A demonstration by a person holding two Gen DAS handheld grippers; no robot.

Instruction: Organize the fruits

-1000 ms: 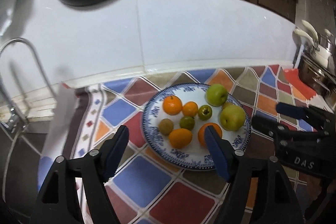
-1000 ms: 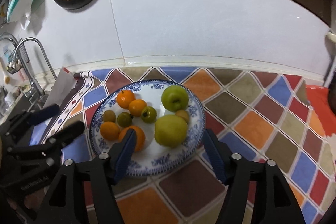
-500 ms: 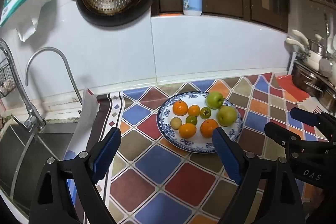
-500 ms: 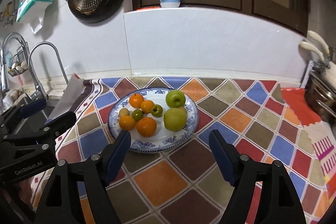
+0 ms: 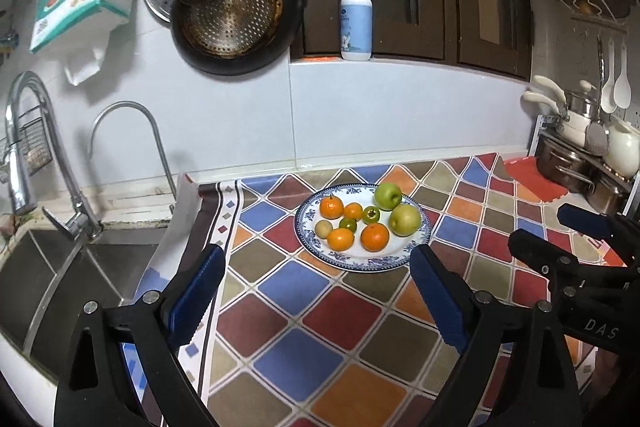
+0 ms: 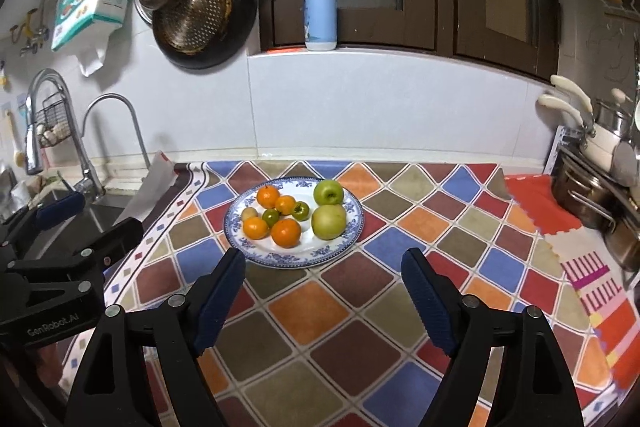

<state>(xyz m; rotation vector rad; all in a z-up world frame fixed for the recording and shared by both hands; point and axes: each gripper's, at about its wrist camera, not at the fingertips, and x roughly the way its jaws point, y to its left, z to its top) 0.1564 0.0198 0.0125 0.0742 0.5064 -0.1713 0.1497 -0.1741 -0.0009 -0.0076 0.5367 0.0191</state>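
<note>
Kitchen counter under me, covered by a cloth of coloured diamonds (image 5: pixel 332 311), with a white tiled wall behind and a sink (image 5: pixel 60 267) off to the left side. Both my grippers hang above the cloth, tilted downward toward the blue-rimmed plate (image 5: pixel 362 261), which sits near the back of the counter, well apart from my fingertips.

My left gripper (image 5: pixel 316 291) has its jaws wide and opening further, with nothing between the blue pads (image 5: pixel 196 287) but bare cloth. My right gripper (image 6: pixel 324 291) is likewise opening, its jaws also empty; from the left view it shows at the right edge, level with its partner and just beside it.

On the plate lie two green apples (image 6: pixel 329 221), one behind the other on the right half, touching or nearly so. Left of them sit four orange mandarins (image 6: pixel 286 233), two small greenish fruits (image 6: pixel 300 211) among them, and one pale yellowish fruit (image 6: pixel 249 214) at the left rim. All of the fruit sits together on the plate; none is in my grip.
</note>
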